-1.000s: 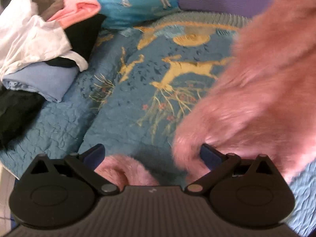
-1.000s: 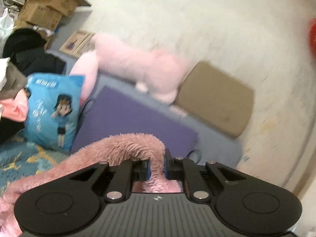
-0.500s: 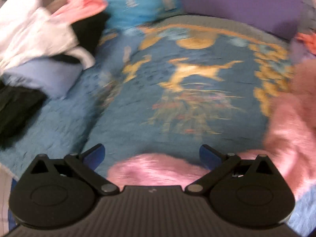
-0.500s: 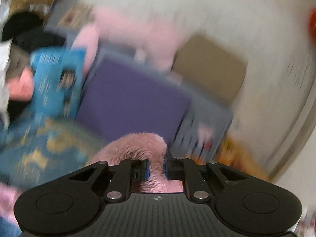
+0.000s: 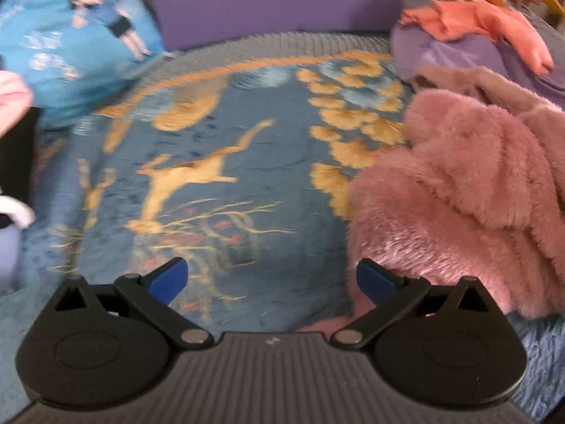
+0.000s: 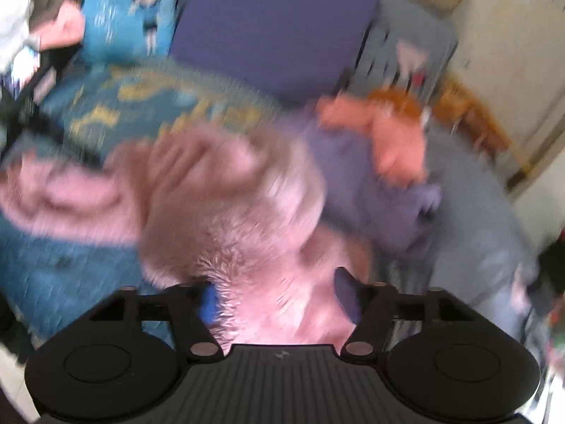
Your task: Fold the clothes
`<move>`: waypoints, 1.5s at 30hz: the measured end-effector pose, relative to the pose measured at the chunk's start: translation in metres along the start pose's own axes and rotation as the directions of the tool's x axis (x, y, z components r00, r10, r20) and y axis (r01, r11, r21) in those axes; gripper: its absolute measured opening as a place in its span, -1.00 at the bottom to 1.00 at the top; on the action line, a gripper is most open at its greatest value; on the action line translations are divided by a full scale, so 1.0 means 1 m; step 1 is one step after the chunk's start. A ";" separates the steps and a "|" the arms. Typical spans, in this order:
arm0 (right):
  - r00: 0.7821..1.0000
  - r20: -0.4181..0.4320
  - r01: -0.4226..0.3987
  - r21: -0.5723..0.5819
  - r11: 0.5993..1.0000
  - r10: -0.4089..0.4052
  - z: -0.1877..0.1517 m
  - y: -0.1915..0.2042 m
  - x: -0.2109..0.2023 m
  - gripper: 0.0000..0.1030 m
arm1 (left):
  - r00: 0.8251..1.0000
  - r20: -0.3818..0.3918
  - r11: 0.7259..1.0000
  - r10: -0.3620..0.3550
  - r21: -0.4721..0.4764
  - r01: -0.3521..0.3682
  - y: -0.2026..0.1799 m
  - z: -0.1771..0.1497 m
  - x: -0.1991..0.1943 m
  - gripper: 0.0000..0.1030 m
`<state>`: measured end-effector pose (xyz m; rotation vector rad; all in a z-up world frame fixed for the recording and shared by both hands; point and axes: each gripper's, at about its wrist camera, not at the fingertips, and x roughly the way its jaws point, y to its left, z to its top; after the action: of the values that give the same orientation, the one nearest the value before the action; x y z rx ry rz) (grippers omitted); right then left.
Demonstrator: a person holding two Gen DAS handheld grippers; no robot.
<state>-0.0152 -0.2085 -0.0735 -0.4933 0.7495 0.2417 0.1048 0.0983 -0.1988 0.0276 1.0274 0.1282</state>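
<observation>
Right gripper (image 6: 277, 298) released blurred pink garment (image 6: 226, 212).

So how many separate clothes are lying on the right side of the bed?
3: a fluffy pink garment nearest the open left gripper, a purple one behind it, and an orange one on top. More may be hidden.

Two grippers (image 5: 272, 279) (image 6: 279, 296) are seen. One fluffy pink garment (image 5: 459, 190) is counted, one orange cloth (image 5: 473, 24), one blue pillow (image 5: 70, 31), one purple cushion (image 5: 275, 0), and one blue quilt (image 5: 219, 176).
</observation>
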 end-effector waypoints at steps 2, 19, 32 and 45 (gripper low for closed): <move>0.998 0.054 0.036 -0.016 0.999 -0.035 0.015 -0.008 0.002 0.28 | 1.000 -0.011 0.999 -0.017 0.027 0.017 0.001 -0.003 0.010 0.99; 0.973 0.156 0.181 -0.060 0.982 -0.170 0.022 -0.053 -0.057 0.26 | 0.874 0.097 0.879 -0.476 0.023 0.477 -0.015 0.000 0.038 0.99; 0.966 0.236 0.074 0.142 0.987 -0.107 0.025 -0.077 -0.007 0.46 | 0.885 0.170 0.901 -0.433 0.095 0.423 -0.037 -0.010 0.010 -0.69; 0.978 -0.181 -0.076 0.181 0.981 0.109 0.097 -0.062 0.241 -0.85 | 0.947 0.173 0.950 -0.271 -0.109 0.292 -0.001 -0.002 -0.007 -0.80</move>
<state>0.2375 -0.2036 -0.1607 -0.3190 0.9724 0.2161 0.0998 0.0965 -0.1941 -0.2276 0.8541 -0.0666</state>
